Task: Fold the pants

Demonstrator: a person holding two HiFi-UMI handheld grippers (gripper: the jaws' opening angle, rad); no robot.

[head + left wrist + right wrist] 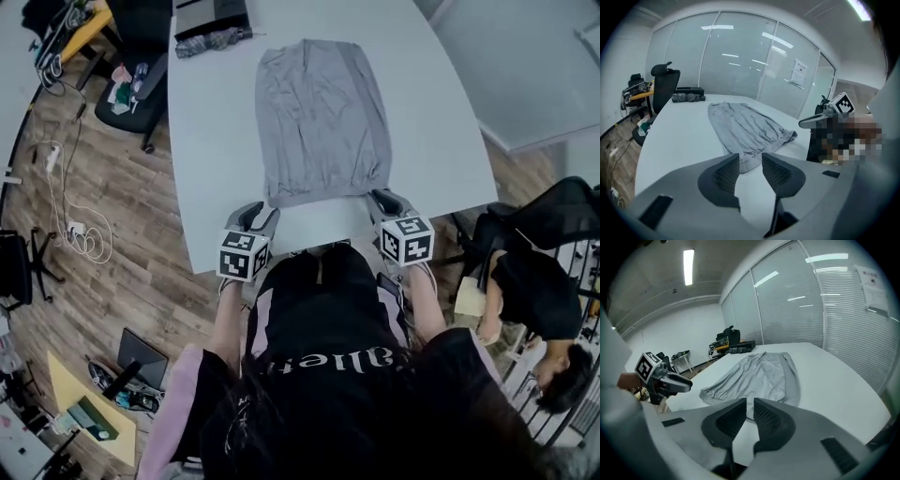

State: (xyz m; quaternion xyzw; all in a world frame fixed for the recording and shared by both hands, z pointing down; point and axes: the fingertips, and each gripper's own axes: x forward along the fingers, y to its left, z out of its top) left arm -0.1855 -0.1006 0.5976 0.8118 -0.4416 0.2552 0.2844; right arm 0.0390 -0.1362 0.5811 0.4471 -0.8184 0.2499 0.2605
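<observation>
Grey pants [319, 122] lie flat, lengthwise, on the white table [216, 141], with the near end toward me. My left gripper [267, 213] hovers at the near left corner of the pants, jaws open, with nothing between them. In the left gripper view the gripper [750, 160] frames the corner of the pants [745, 129] just beyond the fingertips. My right gripper [379, 199] sits at the near right corner, shut and empty. In the right gripper view the gripper [750, 404] points at the edge of the pants [754, 376].
A dark bundle of cloth [211, 41] and a black box [211, 14] lie at the table's far end. A black office chair [141, 94] stands at the left. A person [534, 300] sits by the right corner. Cables [80, 234] trail on the wooden floor.
</observation>
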